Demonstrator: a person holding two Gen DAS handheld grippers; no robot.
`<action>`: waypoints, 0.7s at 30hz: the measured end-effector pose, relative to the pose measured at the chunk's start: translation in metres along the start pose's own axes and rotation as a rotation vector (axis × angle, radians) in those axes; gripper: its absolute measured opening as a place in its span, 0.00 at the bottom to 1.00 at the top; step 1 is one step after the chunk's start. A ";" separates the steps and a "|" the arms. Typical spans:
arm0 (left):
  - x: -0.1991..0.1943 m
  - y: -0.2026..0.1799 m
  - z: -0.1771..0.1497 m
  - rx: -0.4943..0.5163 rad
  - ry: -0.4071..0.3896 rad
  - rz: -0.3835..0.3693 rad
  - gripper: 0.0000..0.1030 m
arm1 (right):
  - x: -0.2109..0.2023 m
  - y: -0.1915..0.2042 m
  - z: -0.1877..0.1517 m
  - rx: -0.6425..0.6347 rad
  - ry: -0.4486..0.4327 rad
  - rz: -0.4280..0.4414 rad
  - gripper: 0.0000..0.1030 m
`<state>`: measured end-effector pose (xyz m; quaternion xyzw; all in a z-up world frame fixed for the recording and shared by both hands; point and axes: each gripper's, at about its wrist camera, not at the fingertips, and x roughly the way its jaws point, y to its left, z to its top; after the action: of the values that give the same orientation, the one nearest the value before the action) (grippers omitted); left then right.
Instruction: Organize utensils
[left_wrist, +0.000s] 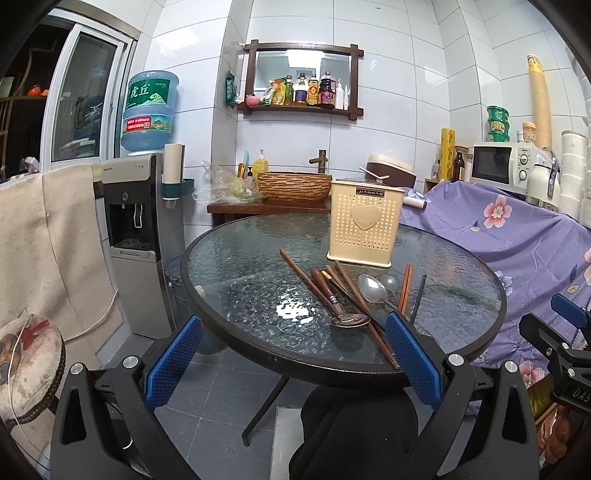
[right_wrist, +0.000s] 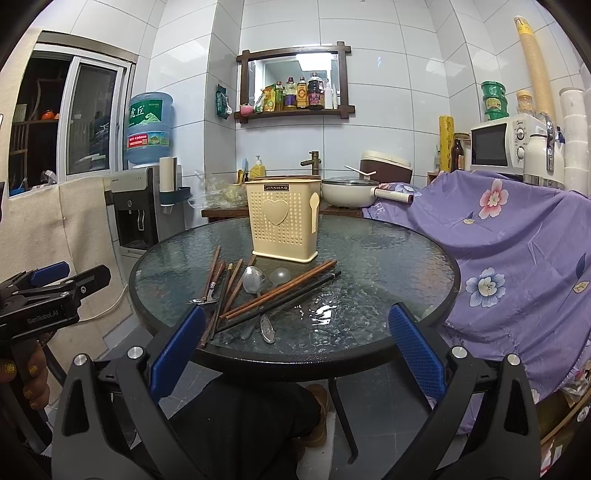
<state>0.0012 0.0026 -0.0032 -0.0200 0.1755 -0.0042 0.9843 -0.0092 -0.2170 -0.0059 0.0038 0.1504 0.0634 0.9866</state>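
A cream perforated utensil holder with a heart on its front stands upright on the round glass table. In front of it lies a loose heap of brown chopsticks, black chopsticks, a metal spoon and a wood-handled spoon. My left gripper hangs open at the table's near edge, nothing between its blue pads. My right gripper is open too, just short of the heap, empty.
A water dispenser stands left of the table, and a purple flowered cloth covers furniture on the right. Behind are a wooden counter with a woven basin, a pan and a microwave. The person's legs show below the table.
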 end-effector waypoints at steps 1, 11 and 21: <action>0.000 0.000 0.000 0.000 -0.001 -0.001 0.94 | 0.000 0.000 0.000 -0.001 0.000 -0.001 0.95; -0.002 -0.001 0.001 0.003 -0.003 -0.003 0.94 | 0.000 0.000 0.000 -0.001 0.002 0.001 0.95; -0.002 -0.001 0.000 0.003 -0.005 -0.006 0.94 | 0.000 0.000 0.000 0.000 0.001 0.000 0.95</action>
<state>-0.0007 0.0014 -0.0022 -0.0189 0.1732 -0.0073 0.9847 -0.0089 -0.2170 -0.0056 0.0036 0.1512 0.0636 0.9865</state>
